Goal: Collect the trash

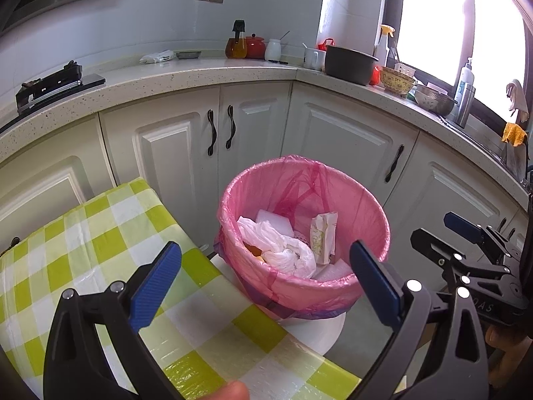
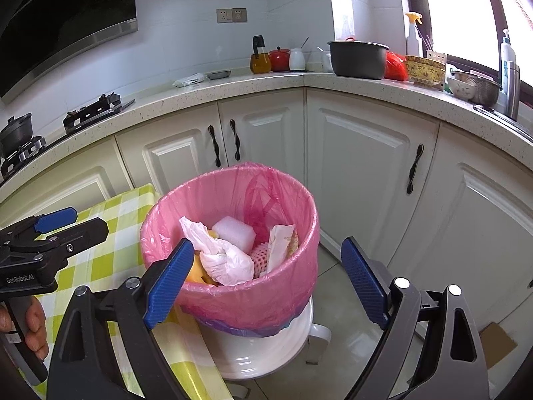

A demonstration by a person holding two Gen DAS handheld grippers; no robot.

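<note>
1. Standing on the floor just right of the checked table (image 1: 110, 233), one bin (image 1: 301, 233) with a pink liner holds one white bag (image 1: 283, 246), two foam blocks (image 2: 233, 230) and one wrapper (image 1: 323, 236).
2. Left claw (image 1: 266, 286) is released, empty, near the bin.
3. Right claw (image 2: 266, 283) is likewise released, empty.

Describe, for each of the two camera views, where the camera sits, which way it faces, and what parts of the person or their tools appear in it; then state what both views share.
Left wrist view: sits on the left gripper, above the checked table, facing the bin and corner cabinets; shows its open blue fingers, a fingertip at the bottom edge, and the right gripper.
Right wrist view: sits on the right gripper, facing the same bin from its right; shows its open fingers, plus the left gripper and the hand holding it.
Shared: bin with pink liner, white bag, table, counter, grey pot.
</note>
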